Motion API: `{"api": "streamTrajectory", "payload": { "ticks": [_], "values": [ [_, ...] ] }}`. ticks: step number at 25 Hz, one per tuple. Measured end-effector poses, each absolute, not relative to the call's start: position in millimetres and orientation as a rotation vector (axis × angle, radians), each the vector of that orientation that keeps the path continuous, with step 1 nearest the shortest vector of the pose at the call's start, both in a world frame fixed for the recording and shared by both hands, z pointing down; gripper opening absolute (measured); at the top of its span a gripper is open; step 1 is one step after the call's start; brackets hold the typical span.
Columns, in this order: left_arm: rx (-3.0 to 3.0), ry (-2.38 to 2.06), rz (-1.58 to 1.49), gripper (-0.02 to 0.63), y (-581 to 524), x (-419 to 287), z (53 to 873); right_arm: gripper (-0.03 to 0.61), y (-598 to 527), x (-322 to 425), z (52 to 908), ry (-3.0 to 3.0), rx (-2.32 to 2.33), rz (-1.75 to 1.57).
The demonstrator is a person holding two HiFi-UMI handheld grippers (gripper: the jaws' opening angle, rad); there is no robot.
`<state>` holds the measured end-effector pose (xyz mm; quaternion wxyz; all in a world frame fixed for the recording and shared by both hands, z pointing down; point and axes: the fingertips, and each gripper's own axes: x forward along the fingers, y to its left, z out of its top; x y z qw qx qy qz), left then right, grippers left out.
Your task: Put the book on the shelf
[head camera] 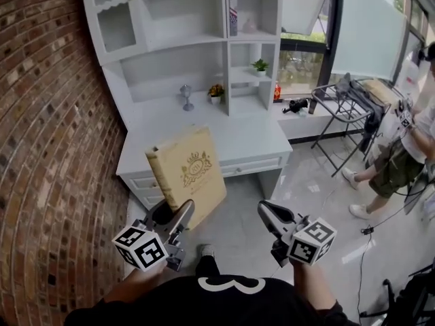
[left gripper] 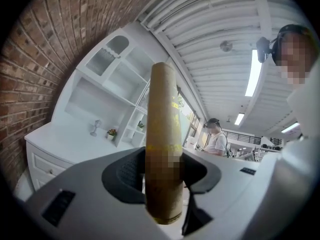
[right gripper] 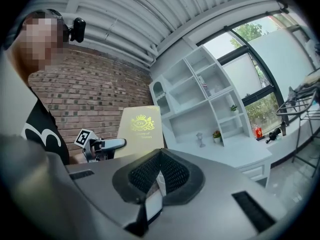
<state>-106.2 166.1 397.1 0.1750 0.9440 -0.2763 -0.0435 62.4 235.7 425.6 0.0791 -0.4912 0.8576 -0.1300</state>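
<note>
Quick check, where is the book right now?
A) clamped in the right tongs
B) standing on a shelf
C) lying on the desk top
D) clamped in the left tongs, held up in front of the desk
D: the left tongs grip the book at its lower end, holding it up, short of the white desk.

the book (head camera: 188,174) is pale tan with a gold crest on its cover, against a plain white shelf unit (head camera: 178,60) and a red-brown brick wall (head camera: 47,148) with pale mortar lines. the left gripper (head camera: 173,214) and right gripper (head camera: 272,216) are grey with black pads, each bearing a cube of black-and-white square markers. the floor (head camera: 319,202) is glossy pale grey.
</note>
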Motion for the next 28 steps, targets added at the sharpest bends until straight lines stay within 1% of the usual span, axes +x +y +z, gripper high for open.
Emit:
{"api": "streamTrajectory", "payload": {
  "ticks": [10,19,28],
  "values": [
    [2.641,-0.774,-0.125,0.187,80.9,-107.7,416.0,0.011,148.4,48.0,443.8,2.604,-1.441,-0.427],
    [2.591,-0.807,-0.076,0.187,-39.7,-101.8,434.3,0.011,15.9,47.1,457.3,2.622,-1.384,-0.510],
    [2.566,-0.847,-0.060,0.186,-151.5,-113.2,437.4,0.011,-101.3,39.5,454.5,2.630,-1.359,-0.528]
  ]
}}
